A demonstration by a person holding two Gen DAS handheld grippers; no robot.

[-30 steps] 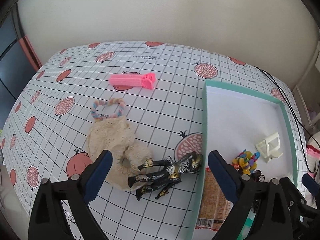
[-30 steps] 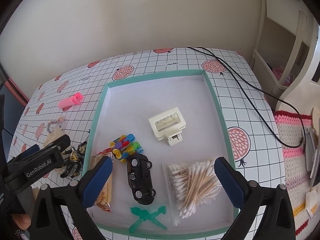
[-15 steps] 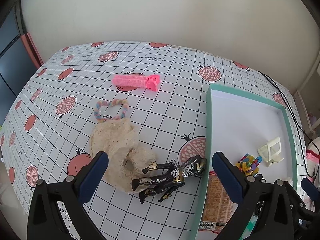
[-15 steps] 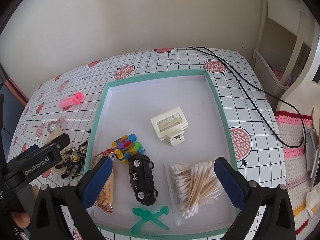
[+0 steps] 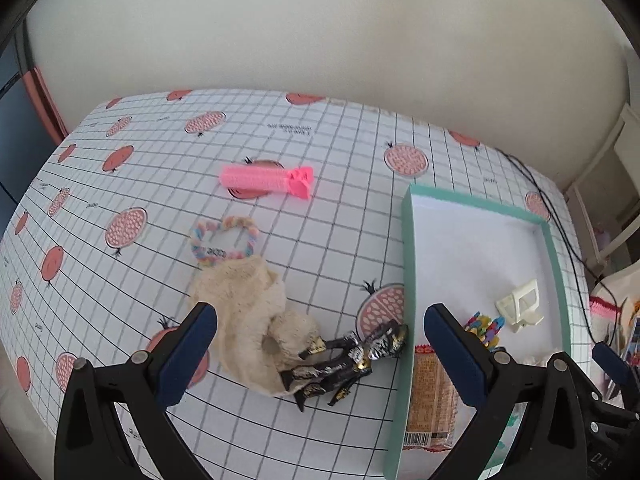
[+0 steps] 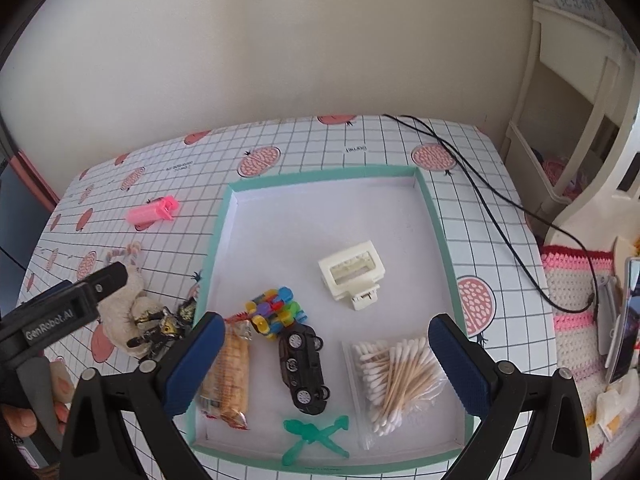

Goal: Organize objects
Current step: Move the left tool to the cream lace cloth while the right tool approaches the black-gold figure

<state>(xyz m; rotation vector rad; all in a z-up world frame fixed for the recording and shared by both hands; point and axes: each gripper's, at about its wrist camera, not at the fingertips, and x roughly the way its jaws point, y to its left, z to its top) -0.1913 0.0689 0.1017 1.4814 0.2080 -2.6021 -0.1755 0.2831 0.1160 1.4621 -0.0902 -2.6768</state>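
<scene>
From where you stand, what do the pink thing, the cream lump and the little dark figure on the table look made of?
The pink thing looks like moulded plastic: uniform bright colour, a ribbed body, crisp edges. The cream lump seems a soft knitted or lace fabric, since it slumps in folds with a textured weave. The dark figure looks like hard plastic with glossy black and metallic paint, though metal cannot be ruled out.

From my remote feed: a plain cream wall [image 6: 280, 60] behind the pomegranate-print worktop [image 6: 320, 148], a cream wooden shelf unit [image 6: 568, 92] at right, daylight throughout.
</scene>
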